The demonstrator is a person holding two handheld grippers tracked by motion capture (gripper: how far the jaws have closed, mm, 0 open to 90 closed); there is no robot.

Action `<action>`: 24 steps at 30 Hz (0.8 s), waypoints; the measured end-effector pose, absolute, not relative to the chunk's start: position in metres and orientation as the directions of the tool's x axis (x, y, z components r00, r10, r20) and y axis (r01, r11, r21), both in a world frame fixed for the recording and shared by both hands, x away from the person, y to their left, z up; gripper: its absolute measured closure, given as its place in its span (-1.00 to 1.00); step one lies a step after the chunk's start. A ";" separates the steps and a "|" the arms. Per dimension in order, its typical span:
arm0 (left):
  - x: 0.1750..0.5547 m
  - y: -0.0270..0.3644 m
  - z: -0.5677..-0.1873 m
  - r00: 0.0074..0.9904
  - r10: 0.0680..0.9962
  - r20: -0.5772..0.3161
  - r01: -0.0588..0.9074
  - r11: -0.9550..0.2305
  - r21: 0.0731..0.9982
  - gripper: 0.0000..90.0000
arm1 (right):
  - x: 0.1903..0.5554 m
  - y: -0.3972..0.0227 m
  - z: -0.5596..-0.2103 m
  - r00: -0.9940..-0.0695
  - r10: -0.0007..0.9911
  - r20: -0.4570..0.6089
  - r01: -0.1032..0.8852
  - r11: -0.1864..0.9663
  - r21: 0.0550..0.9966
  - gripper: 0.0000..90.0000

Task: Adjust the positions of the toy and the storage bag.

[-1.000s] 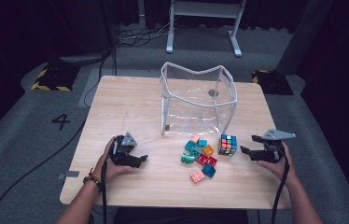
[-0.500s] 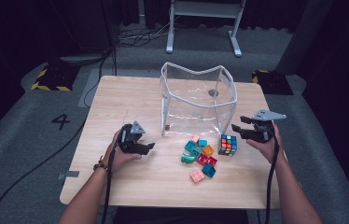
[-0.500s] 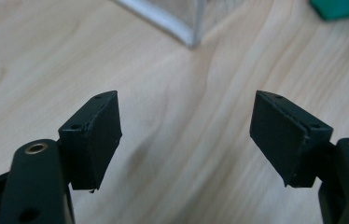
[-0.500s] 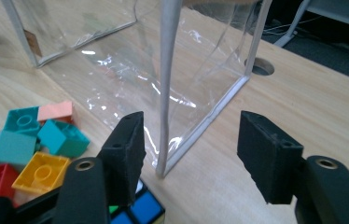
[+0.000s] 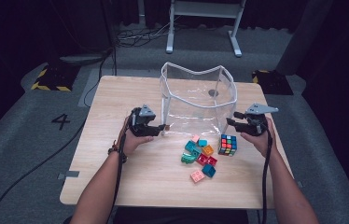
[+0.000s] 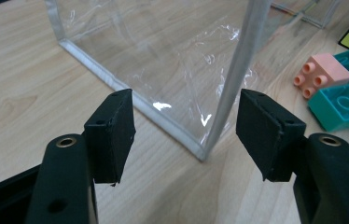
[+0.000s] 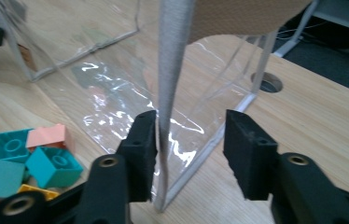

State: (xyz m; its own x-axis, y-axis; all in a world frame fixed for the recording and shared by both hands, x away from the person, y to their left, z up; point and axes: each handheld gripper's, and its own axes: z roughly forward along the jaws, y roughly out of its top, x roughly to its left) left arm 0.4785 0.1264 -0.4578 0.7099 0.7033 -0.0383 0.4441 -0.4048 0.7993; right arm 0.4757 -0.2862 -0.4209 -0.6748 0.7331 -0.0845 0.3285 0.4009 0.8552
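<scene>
Since the earlier frame both tongs have been brought up from the near edge of the counter [image 5: 116,186] to the front of the clear plastic bag [image 5: 196,100]: the left tongs [image 5: 159,127] to its front left corner, the right tongs [image 5: 231,122] to its front right corner. Jaws on both have just been closing. The bag stands upright and open-topped at mid-counter, its long axis running across between the two hands.

In the left gripper view, the left tongs [image 6: 184,135] are part open, with the grey-trimmed vertical corner seam [image 6: 231,88] between the jaws, nearer the right-hand one, not yet pinched. In the right gripper view, the right tongs [image 7: 189,156] are part open too, with the other corner seam [image 7: 170,70] just beside the left-hand pad [image 7: 142,149]; contact cannot be told.

Each hand is nearest its own corner. Toy bricks [image 5: 199,156] and a Rubik's cube [image 5: 227,144] lie on the counter just in front of the bag, between the hands, the cube nearer the right tongs. A two-handed grab of the bag corners is judged next.
</scene>
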 end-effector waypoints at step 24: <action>0.479 0.107 -0.455 0.777 0.629 0.024 0.372 -0.490 0.788 0.93 | 0.477 -0.266 -0.428 -0.722 0.682 -0.116 0.273 0.435 0.858 0.91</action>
State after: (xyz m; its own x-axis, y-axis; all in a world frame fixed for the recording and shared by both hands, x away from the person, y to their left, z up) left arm 0.4795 0.1069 -0.4553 0.7771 0.6289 0.0237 0.3724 -0.4898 0.7883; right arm 0.4769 -0.2664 -0.4278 -0.7222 0.6819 -0.1159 0.2732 0.4352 0.8579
